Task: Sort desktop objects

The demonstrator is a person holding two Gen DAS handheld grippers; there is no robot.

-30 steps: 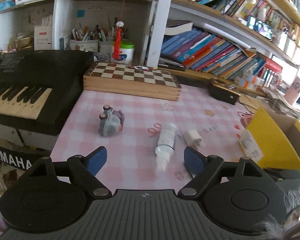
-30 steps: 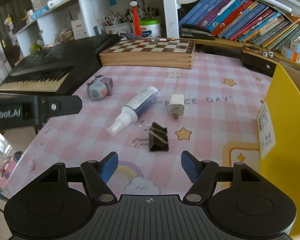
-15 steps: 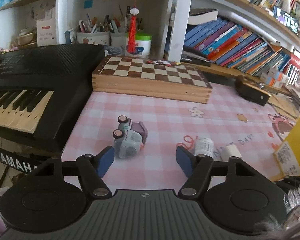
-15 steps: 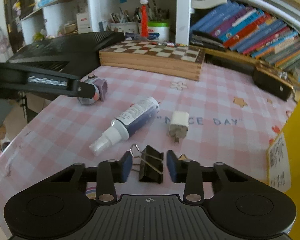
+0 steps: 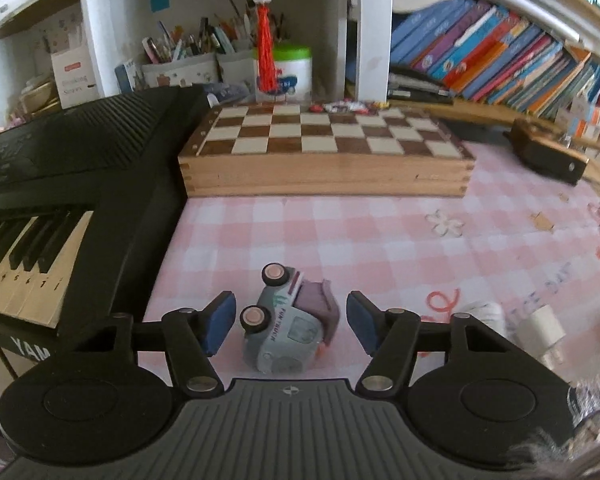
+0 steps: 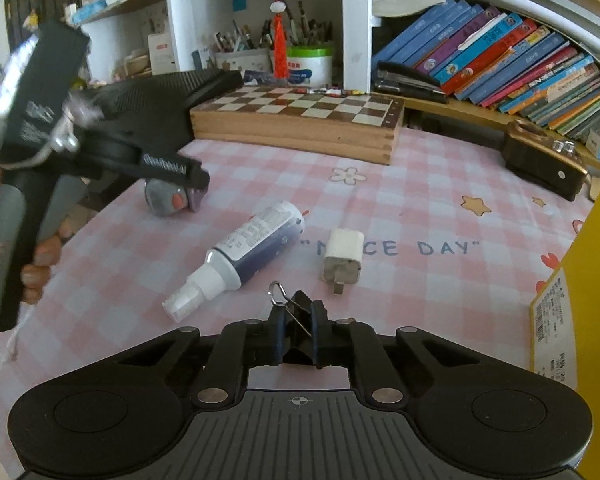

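A small grey and purple toy truck (image 5: 290, 322) lies on its side on the pink checked mat. My left gripper (image 5: 290, 326) is open, with a finger on each side of the truck and not touching it. The truck also shows in the right wrist view (image 6: 168, 198), under the left gripper (image 6: 188, 178). My right gripper (image 6: 297, 338) is shut on a black binder clip (image 6: 298, 320). A white spray bottle (image 6: 244, 250) and a white charger plug (image 6: 342, 256) lie on the mat just beyond the clip.
A black keyboard (image 5: 60, 184) borders the mat on the left. A wooden chessboard box (image 5: 324, 152) stands at the back, a dark wooden box (image 6: 544, 162) at the back right. A yellow box (image 6: 580, 292) stands at the right edge. Shelves with books and pen pots lie behind.
My left gripper has moved forward and left until its fingers straddle the toy truck. My right gripper has moved forward and closed on the binder clip.
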